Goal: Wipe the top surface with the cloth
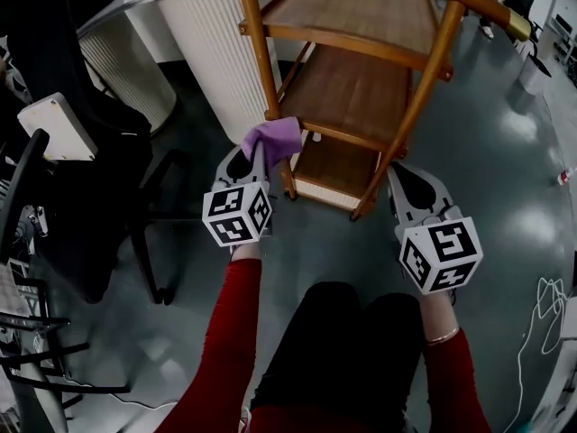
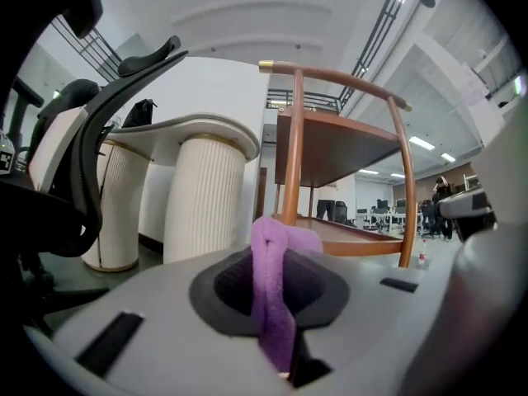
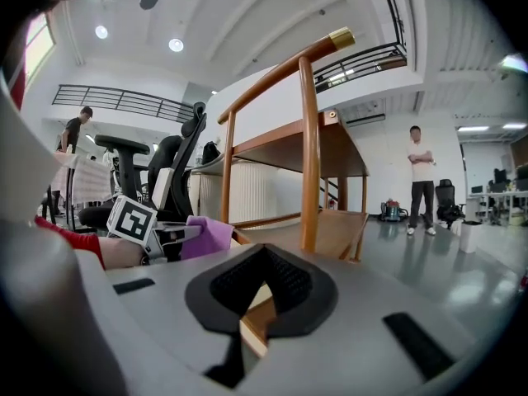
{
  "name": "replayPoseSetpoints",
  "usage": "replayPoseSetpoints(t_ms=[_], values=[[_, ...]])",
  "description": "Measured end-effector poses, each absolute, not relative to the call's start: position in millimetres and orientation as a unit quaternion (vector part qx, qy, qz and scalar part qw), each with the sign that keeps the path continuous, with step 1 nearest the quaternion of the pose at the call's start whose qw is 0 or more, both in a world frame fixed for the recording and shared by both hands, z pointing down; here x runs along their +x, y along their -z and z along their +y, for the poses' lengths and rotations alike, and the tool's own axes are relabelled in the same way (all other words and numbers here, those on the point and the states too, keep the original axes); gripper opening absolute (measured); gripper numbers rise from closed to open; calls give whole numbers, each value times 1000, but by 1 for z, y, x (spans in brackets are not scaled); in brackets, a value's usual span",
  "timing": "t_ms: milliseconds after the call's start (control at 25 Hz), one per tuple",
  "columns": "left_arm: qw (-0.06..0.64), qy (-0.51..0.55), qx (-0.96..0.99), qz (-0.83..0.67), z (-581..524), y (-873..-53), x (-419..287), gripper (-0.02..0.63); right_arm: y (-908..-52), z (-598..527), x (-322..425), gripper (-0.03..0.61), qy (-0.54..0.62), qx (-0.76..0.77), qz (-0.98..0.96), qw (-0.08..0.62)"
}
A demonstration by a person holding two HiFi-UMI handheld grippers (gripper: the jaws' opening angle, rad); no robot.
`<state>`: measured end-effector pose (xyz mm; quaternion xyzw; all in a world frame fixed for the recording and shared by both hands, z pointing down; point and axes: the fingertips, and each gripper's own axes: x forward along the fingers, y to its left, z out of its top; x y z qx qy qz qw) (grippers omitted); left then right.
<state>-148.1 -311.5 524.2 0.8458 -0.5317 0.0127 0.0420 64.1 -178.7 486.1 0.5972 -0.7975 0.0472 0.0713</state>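
We observed a black office chair (image 1: 81, 152) beside two white fluted pedestals (image 1: 216, 43) on the glossy grey floor (image 1: 523, 179). A white cable (image 1: 539, 307) lay at right; a person (image 3: 421, 180) stood beyond.

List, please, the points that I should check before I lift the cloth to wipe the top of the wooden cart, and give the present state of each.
1. Cloth held firmly: ok. The left gripper is shut on it.
2. Cloth on the top shelf: not ok. It is lower, beside the cart's front leg; the left gripper view looks up at that shelf's underside.
3. Right gripper free: ok. Its jaws are a little apart, with nothing between them.
4. Top shelf bare: cannot tell. Only part of it shows, and that part is bare.
5. Office chair out of the way: ok. It stands apart, left of the cart.
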Motion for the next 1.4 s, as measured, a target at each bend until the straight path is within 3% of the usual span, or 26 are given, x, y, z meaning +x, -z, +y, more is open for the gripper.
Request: replayPoseSetpoints(t_ms=[160,440,760,960,1400], values=[[43,-11,871,-490,-276,-531,-135,49,-494,-180,63,5,-58,612,-786,70],[107,-35,955,-274,-159,-607,-1,49,-485,-161,107,5,-58,676,-734,37],[108,-131,955,-242,-181,-685,67,49,-488,-148,117,5,-35,659,-747,82],[99,-159,940,-286,-208,-718,56,49,-491,-143,123,5,-29,652,-753,88],[151,-189,841,-485,-308,-756,-96,49,-525,-179,76,5,-31,593,-800,87]])
